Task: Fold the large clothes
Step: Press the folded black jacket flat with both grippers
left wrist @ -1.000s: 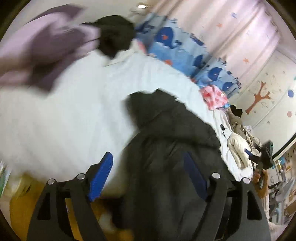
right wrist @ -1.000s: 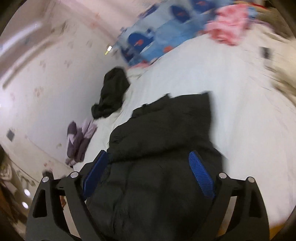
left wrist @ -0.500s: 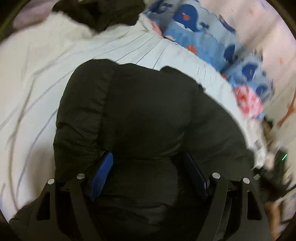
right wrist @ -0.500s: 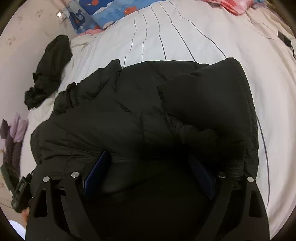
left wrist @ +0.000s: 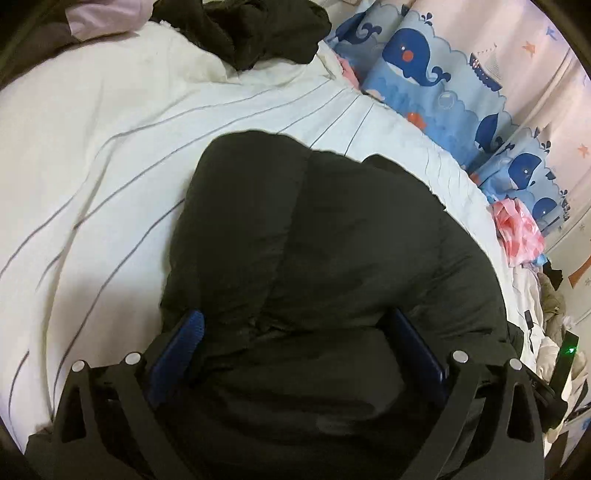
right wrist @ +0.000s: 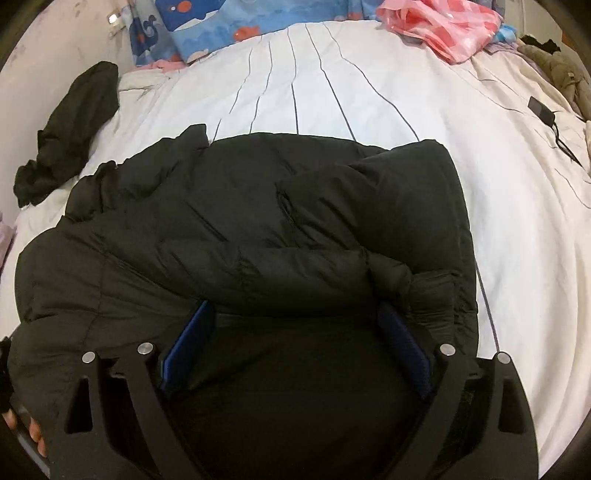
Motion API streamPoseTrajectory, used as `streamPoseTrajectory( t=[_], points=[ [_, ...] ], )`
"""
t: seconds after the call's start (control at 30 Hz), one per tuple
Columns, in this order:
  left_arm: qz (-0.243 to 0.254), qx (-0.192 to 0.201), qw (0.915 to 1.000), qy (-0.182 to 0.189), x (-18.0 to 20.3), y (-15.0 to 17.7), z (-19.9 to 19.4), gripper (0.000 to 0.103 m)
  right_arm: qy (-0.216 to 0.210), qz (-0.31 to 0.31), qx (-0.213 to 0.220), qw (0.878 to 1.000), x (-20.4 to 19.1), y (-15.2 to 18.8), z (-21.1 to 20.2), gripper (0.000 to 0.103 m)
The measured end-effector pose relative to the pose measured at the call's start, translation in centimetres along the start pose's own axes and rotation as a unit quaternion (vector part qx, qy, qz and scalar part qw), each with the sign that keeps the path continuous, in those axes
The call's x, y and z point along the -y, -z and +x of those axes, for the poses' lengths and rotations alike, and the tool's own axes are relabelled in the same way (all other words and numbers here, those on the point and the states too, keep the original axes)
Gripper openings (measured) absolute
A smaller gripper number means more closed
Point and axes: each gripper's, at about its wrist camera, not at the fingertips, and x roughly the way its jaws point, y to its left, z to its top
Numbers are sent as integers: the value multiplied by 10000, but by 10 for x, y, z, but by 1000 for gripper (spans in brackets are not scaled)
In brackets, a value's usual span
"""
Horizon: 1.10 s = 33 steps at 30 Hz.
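A black puffer jacket [left wrist: 332, 221] lies folded over on the white striped bed [left wrist: 92, 147]. My left gripper [left wrist: 295, 317] is low on its near edge. Its jaws are opening, and a thick roll of padding sits between the blue pads [left wrist: 192, 332] without being pinched. In the right wrist view the same jacket [right wrist: 258, 206] fills the middle, a sleeve folded across it. My right gripper [right wrist: 295, 306] has its pads sunk into a bulky fold at the near edge, shut on it.
A crumpled black garment [right wrist: 70, 133] lies at the bed's far left, by a lilac one [left wrist: 99, 18]. Whale-print pillows [left wrist: 424, 74] line the head. A pink bag [right wrist: 443, 26], a black device with a cable [right wrist: 541, 110] and more clothes [right wrist: 561, 70] lie to the right.
Both grippers swung down over the bed with the jacket, which now lies folded on itself. The left jaws stand wider than half a second ago. The right jaws keep their width.
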Motion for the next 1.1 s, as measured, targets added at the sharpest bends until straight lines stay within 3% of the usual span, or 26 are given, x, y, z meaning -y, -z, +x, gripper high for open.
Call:
streamPoseTrajectory(
  t=[0.07, 0.17, 0.2, 0.27, 0.33, 0.43, 0.53, 0.73, 0.83, 0.9, 0.93, 1.0, 1.03, 1.1],
  points=[
    [44, 286, 9996, 2, 1, -2, -13, 96, -9, 30, 191, 9998, 2, 2, -10, 88],
    [-19, 1223, 9925, 7, 8, -9, -47, 96, -102, -151, 1109, 9937, -3, 0, -51, 88],
    [-39, 1260, 9920, 103, 14, -14, -51, 96, -49, -196, 1437, 9894, -5, -5, -62, 89],
    [67, 1137, 9928, 360, 29, -32, -51, 96, 29, -171, 1634, 9864, -7, -15, -67, 96],
    [307, 925, 9948, 291, 46, -40, -40, 96, 196, -73, 1305, 9912, -3, -24, -48, 96],
    [425, 460, 9980, 128, 49, -29, -1, 96, 223, 244, 342, 9989, 18, -19, 14, 96],
    [581, 12, 9983, -13, 44, -16, 28, 96, 219, 238, 270, 9991, 20, -20, 22, 96],
    [602, 120, 9981, 6, 45, -11, 24, 96, 317, 228, 335, 9987, 21, -16, 15, 96],
    [416, 483, 9979, 103, 38, -14, 7, 96, 320, 23, 1056, 9939, 9, -12, -17, 96],
    [353, 788, 9962, 58, 35, -18, -3, 96, 549, -92, 1600, 9855, 4, -13, -37, 96],
    [328, 805, 9962, 38, 34, -19, -3, 96, 675, -46, 1572, 9852, 6, -15, -34, 96],
    [270, 528, 9982, -59, 32, -20, 10, 96, 750, 225, 882, 9930, 21, -19, -5, 96],
    [285, 381, 9988, -79, 32, -20, 16, 96, 440, 546, 447, 9965, 35, -19, 15, 96],
    [380, 311, 9986, -170, 34, -19, 21, 96, 256, 816, 391, 9956, 46, -21, 18, 96]
  ],
)
